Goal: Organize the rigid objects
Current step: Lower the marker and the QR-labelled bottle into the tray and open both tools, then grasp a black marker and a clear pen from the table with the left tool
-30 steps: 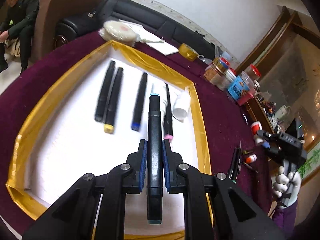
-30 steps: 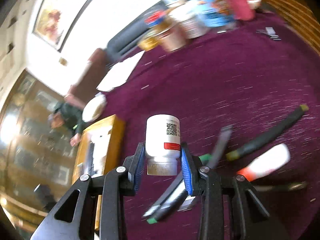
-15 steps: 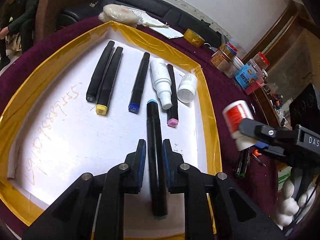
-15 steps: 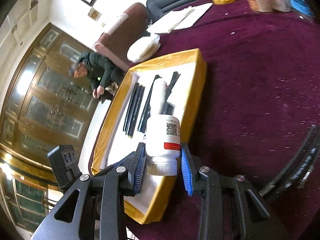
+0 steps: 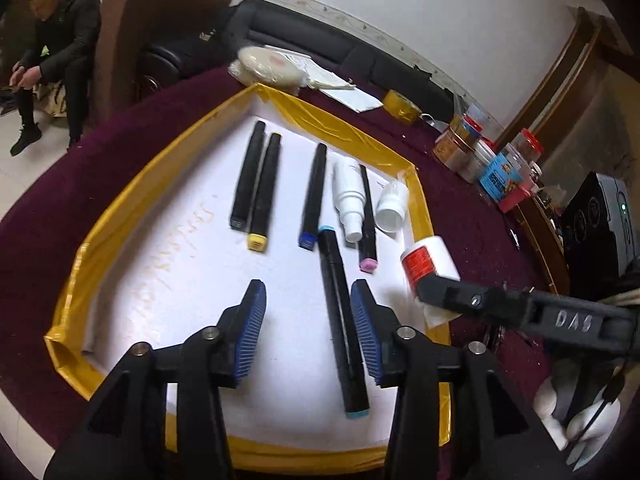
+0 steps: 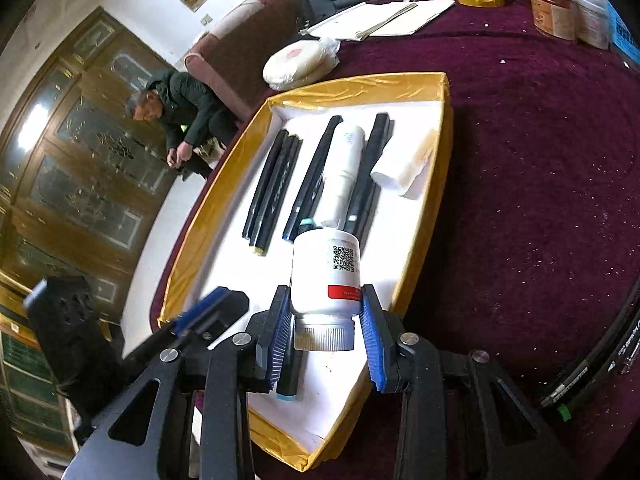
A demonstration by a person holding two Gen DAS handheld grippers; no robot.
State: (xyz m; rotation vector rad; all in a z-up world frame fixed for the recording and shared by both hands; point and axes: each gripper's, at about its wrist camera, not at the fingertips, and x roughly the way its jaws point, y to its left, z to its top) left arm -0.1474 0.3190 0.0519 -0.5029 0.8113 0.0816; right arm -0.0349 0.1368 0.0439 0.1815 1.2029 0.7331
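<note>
The left gripper (image 5: 308,328) has just spread, leaving the teal-capped marker (image 5: 342,320) lying in the tray (image 5: 120,208) at 6 o'clock of the marker row, while the right gripper (image 6: 326,336), pinching the white bottle (image 6: 326,276), arrives over the tray's 3 o'clock edge to deliver next.

Worktop (image 5: 120,152): covered in maroon pile cloth. Tray (image 5: 120,200): edged with glossy yellow tape. Bottle (image 6: 326,276): smooth white plastic. Markers (image 5: 342,320): matt black plastic.

Even indoor daylight, strong fisheye bending with dark corners; glare on the white tray floor (image 5: 188,280), slight motion blur
</note>
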